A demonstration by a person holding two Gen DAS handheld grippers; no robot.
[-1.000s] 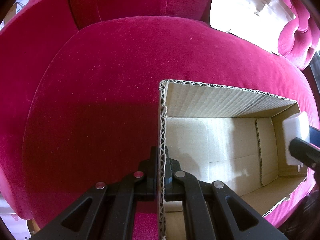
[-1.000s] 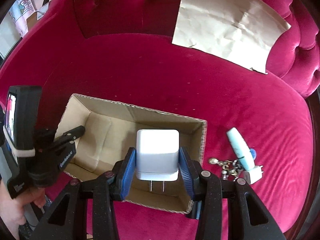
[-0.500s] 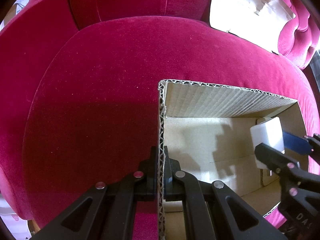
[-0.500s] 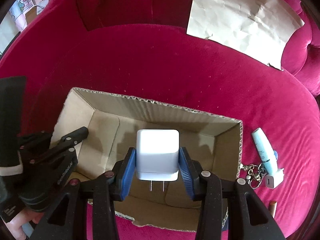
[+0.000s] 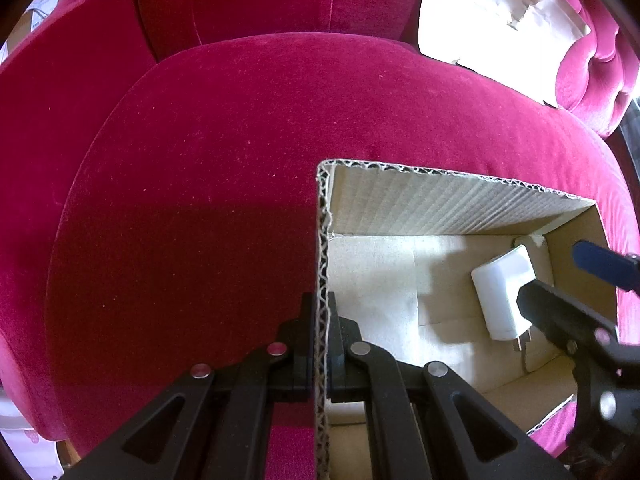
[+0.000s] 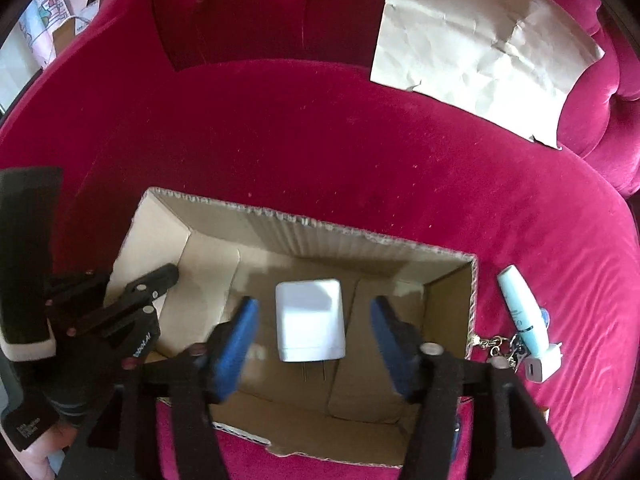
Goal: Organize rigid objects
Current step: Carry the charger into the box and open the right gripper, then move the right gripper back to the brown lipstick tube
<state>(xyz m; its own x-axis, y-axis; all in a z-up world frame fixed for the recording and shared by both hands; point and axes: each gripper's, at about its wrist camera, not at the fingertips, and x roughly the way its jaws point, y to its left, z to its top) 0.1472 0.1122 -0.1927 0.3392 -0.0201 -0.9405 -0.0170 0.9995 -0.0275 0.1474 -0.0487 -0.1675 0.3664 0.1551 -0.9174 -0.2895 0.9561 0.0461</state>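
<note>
An open cardboard box [image 6: 328,228] sits on a pink velvet sofa. A white plug adapter [image 6: 310,325] lies inside it on the box floor; it also shows in the left wrist view [image 5: 505,293]. My right gripper [image 6: 314,340] is open above the box, its blue pads on either side of the adapter and apart from it. My left gripper [image 5: 320,320] is shut on the left wall of the cardboard box [image 5: 321,264]. The right gripper shows at the right edge of the left wrist view.
To the right of the box lie a light blue tube [image 6: 522,308], a small white charger [image 6: 542,364] and a metal keychain [image 6: 496,346]. A sheet of brown paper [image 6: 476,36] leans on the sofa back.
My right gripper moved over the box, lowered the white adapter in, then opened and let it go. The adapter now lies on the box floor. My left gripper held the box wall throughout.
</note>
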